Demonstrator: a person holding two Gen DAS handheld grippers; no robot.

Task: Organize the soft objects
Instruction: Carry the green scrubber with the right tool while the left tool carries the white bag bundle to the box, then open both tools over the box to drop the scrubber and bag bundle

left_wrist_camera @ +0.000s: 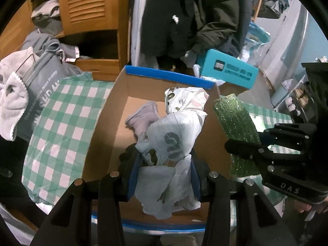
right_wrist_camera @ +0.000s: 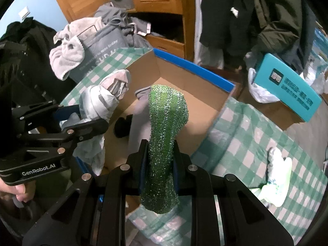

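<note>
My left gripper [left_wrist_camera: 165, 164] is shut on a white plastic-wrapped soft bundle [left_wrist_camera: 176, 131] and holds it over the open cardboard box [left_wrist_camera: 108, 123]. In the right wrist view the same gripper [right_wrist_camera: 82, 119] and bundle [right_wrist_camera: 102, 98] sit at the box's left wall. My right gripper [right_wrist_camera: 160, 160] is shut on a sparkly green soft roll [right_wrist_camera: 166, 119] that stands up between its fingers above the box's near edge. From the left wrist view, the green roll [left_wrist_camera: 235, 123] shows at the box's right side. A grey-lilac cloth [left_wrist_camera: 143, 116] and a dark item [right_wrist_camera: 123, 126] lie inside the box [right_wrist_camera: 194, 94].
The box sits on a green-and-white checked cloth [left_wrist_camera: 61, 123]. A grey laundry bag [left_wrist_camera: 43, 94] with a white towel stands left. A teal box [right_wrist_camera: 291, 86] lies at the right, and a pale green soft item [right_wrist_camera: 276, 176] lies on the cloth. Dark jackets [left_wrist_camera: 184, 16] hang behind.
</note>
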